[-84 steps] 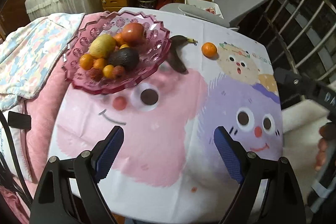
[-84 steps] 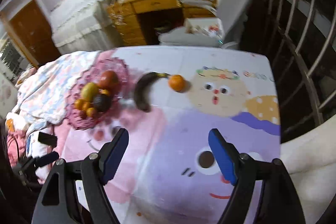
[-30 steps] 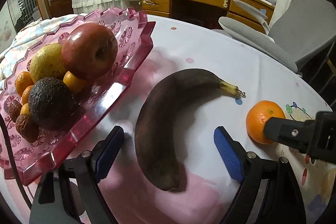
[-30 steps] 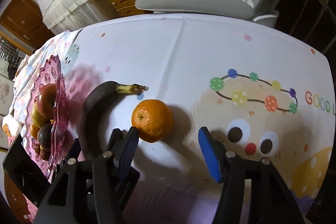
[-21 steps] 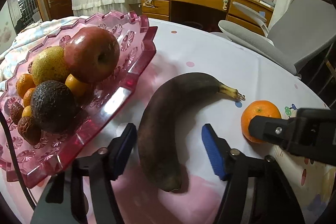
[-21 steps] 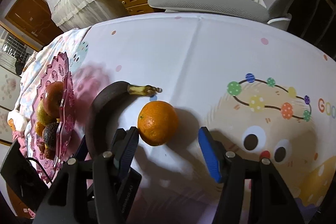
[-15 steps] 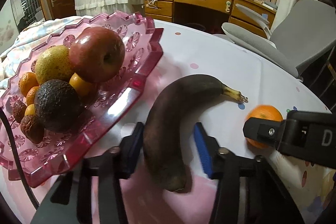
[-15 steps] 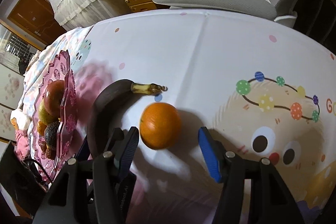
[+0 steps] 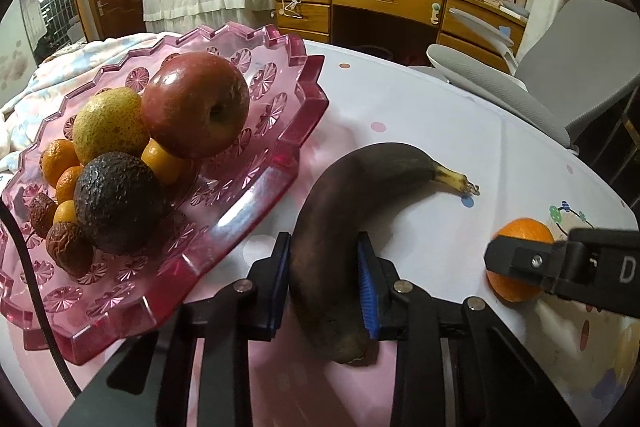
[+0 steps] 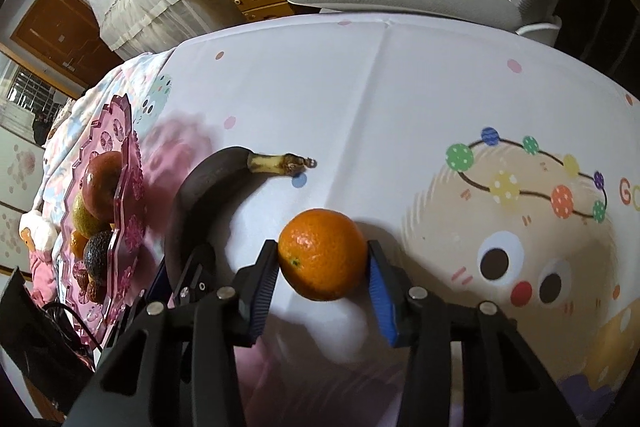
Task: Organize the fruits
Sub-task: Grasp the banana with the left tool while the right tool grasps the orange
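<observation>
A dark overripe banana (image 9: 352,211) lies on the cartoon tablecloth beside a pink glass fruit dish (image 9: 256,171). My left gripper (image 9: 324,275) is shut on the banana's lower half, blue pads against both sides. The banana also shows in the right wrist view (image 10: 204,195). An orange (image 10: 322,254) sits on the cloth between the pads of my right gripper (image 10: 322,283), which is shut on it. The orange also shows in the left wrist view (image 9: 520,247), partly hidden by the right gripper's finger. The dish holds an apple (image 9: 196,105), a pear (image 9: 110,125), an avocado (image 9: 116,201) and several small fruits.
A grey office chair (image 9: 560,83) stands behind the table's far edge, with a wooden desk (image 9: 380,7) beyond. A patterned blanket (image 9: 60,67) lies left of the dish. The dish also shows at the left of the right wrist view (image 10: 120,211).
Both grippers moved in toward the fruit and closed: the left pads came together on the banana, the right pads came together on the orange.
</observation>
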`<state>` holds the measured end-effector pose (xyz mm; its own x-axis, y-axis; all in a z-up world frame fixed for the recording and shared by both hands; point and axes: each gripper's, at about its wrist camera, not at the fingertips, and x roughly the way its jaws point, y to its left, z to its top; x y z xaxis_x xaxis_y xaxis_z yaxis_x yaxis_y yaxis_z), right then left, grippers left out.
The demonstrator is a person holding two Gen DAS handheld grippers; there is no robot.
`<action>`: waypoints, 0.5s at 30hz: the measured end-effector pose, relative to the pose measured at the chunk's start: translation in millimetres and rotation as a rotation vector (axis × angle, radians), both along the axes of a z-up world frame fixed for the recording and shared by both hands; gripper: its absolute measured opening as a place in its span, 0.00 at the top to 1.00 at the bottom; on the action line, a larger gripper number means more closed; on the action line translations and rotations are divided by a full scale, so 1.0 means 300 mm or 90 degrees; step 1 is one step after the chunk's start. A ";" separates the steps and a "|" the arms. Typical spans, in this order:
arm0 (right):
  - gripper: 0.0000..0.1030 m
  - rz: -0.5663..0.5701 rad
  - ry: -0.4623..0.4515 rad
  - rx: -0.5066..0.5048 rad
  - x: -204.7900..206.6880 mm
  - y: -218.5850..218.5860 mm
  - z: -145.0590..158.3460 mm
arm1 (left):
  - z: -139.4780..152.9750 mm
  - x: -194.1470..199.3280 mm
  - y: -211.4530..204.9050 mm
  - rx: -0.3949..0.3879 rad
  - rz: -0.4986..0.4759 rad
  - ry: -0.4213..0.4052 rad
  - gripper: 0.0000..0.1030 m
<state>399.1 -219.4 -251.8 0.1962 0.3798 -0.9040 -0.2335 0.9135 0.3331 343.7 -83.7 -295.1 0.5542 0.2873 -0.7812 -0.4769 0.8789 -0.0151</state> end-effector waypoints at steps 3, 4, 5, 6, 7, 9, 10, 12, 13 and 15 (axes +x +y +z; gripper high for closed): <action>0.58 -0.014 0.005 -0.003 -0.020 -0.025 0.006 | 0.003 -0.019 0.010 -0.018 -0.008 -0.005 0.72; 0.58 -0.019 0.005 -0.004 -0.028 -0.035 0.011 | 0.005 -0.028 0.013 -0.026 -0.009 -0.007 0.72; 0.58 -0.023 0.005 -0.004 -0.034 -0.043 0.014 | 0.007 -0.038 0.014 -0.036 -0.011 -0.007 0.73; 0.58 -0.028 0.005 -0.005 -0.043 -0.054 0.018 | 0.009 -0.051 0.013 -0.044 -0.017 -0.006 0.73; 0.58 -0.033 0.006 -0.007 -0.047 -0.064 0.021 | 0.009 -0.060 0.009 -0.048 -0.021 -0.005 0.73; 0.58 -0.046 0.008 -0.008 -0.067 -0.087 0.031 | 0.013 -0.088 0.002 -0.060 -0.033 -0.002 0.73; 0.58 -0.051 0.008 -0.008 -0.080 -0.098 0.038 | 0.016 -0.099 -0.001 -0.066 -0.037 -0.001 0.73; 0.58 -0.056 0.007 -0.009 -0.103 -0.111 0.052 | 0.026 -0.133 -0.010 -0.084 -0.048 -0.001 0.73; 0.58 -0.059 0.005 -0.010 -0.122 -0.120 0.062 | 0.030 -0.145 -0.013 -0.088 -0.052 -0.002 0.73; 0.58 -0.064 0.003 -0.012 -0.153 -0.135 0.079 | 0.050 -0.182 -0.029 -0.092 -0.067 -0.009 0.73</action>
